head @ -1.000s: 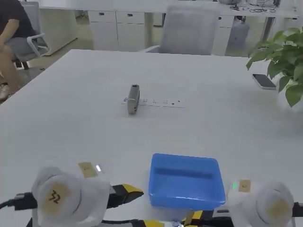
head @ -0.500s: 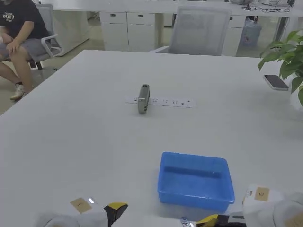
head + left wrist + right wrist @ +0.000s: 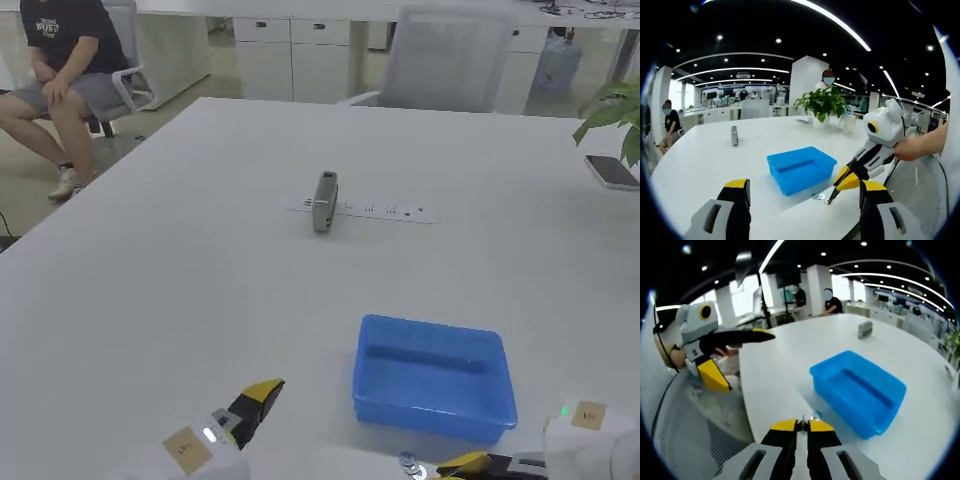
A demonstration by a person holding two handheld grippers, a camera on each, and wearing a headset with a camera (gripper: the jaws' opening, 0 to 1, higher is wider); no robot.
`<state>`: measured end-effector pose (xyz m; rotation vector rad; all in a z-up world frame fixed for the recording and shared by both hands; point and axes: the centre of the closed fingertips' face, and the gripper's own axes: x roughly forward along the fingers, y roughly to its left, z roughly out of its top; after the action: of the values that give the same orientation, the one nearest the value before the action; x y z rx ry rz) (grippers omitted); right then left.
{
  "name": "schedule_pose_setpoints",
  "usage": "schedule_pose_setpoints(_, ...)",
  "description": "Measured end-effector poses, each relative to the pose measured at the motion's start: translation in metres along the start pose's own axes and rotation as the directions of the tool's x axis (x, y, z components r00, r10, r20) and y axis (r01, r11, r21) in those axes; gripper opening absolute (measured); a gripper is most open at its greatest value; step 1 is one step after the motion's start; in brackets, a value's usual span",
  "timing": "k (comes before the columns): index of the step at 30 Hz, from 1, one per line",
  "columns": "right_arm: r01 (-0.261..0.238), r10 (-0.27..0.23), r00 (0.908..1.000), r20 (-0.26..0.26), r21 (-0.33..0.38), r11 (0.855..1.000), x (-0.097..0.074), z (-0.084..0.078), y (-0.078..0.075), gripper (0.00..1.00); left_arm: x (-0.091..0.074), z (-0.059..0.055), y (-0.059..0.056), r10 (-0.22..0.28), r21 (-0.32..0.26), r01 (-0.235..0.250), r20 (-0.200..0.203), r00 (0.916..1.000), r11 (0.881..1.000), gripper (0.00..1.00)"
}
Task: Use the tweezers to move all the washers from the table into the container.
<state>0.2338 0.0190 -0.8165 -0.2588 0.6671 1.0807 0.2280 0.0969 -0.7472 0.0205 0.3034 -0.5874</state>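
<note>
The blue container [image 3: 432,375] stands on the white table [image 3: 200,260] near its front edge, and it looks empty. A small metal washer [image 3: 408,462] lies just in front of it. My right gripper [image 3: 478,466] is shut on the thin tweezers [image 3: 802,422], whose tip [image 3: 829,201] sits close to the washers [image 3: 816,196] beside the container [image 3: 800,167]. My left gripper [image 3: 805,195] is open with nothing between its jaws, to the left of the container [image 3: 860,389]. In the head view its yellow tip [image 3: 258,396] hangs above the table.
A grey device [image 3: 325,200] stands on a flush socket strip [image 3: 375,211] mid-table. A phone [image 3: 612,172] and a green plant [image 3: 612,115] are at the far right. A person sits at the far left [image 3: 62,60]; an office chair [image 3: 450,55] stands behind the table.
The head camera has panned, shifting the table rightwards in frame. Both grippers have drawn back toward the near edge, so less of them shows. The container has not moved.
</note>
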Motion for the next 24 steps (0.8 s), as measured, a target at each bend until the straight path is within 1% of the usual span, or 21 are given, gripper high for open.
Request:
schedule_pose_setpoints(1, 0.003, -0.003, 1.0, 0.0, -0.001, 1.0, 0.0, 0.0, 0.0, 0.03, 0.0, 0.0, 0.0, 0.001, -0.001, -0.001, 0.0, 1.0, 1.0, 0.92)
schedule_pose_setpoints(4, 0.023, -0.023, 0.9997, 0.004, -0.004, 1.0, -0.001, 0.003, 0.0, 0.03, 0.0, -0.004, 0.004, 0.011, -0.013, -0.011, -0.016, 0.9998, 1.0, 0.91)
schedule_pose_setpoints(6, 0.024, -0.025, 0.9994, 0.025, 0.02, 1.0, -0.003, 0.009, 0.0, 0.03, 0.0, -0.006, 0.004, 0.011, -0.022, -0.012, -0.023, 0.9997, 1.0, 0.91)
schedule_pose_setpoints(8, 0.034, -0.035, 0.9988, 0.034, 0.024, 0.999, -0.006, 0.015, -0.001, 0.03, 0.0, -0.006, 0.005, 0.012, -0.022, -0.012, -0.026, 0.9996, 1.0, 0.91)
schedule_pose_setpoints(10, 0.044, -0.045, 0.9981, 0.041, 0.021, 0.999, -0.01, 0.02, -0.003, 0.03, 0.001, -0.008, 0.005, 0.01, -0.026, -0.011, -0.033, 0.9994, 1.0, 0.93)
schedule_pose_setpoints(12, 0.056, -0.057, 0.997, 0.052, 0.023, 0.998, -0.014, 0.025, -0.007, 0.03, 0.002, -0.01, 0.005, 0.007, -0.041, -0.009, -0.043, 0.999, 0.999, 0.95)
schedule_pose_setpoints(14, 0.07, -0.072, 0.9951, 0.068, 0.031, 0.997, -0.02, 0.031, -0.012, 0.03, 0.002, -0.011, 0.005, 0.006, -0.05, -0.008, -0.045, 0.9989, 0.999, 0.95)
schedule_pose_setpoints(18, 0.096, -0.102, 0.9904, 0.093, 0.065, 0.993, -0.029, 0.04, -0.023, 0.03, 0.001, -0.01, 0.006, 0.01, -0.039, -0.011, -0.041, 0.9991, 0.999, 0.94)
schedule_pose_setpoints(21, 0.107, -0.115, 0.9885, 0.097, 0.086, 0.99, -0.033, 0.044, -0.032, 0.03, 0.002, -0.013, 0.006, 0.009, -0.032, -0.01, -0.054, 0.9985, 0.999, 0.93)
schedule_pose_setpoints(24, 0.119, -0.128, 0.9876, 0.092, 0.098, 0.988, -0.036, 0.047, -0.043, 0.03, 0.002, -0.014, 0.005, 0.006, -0.023, -0.007, -0.063, 0.998, 1.0, 0.92)
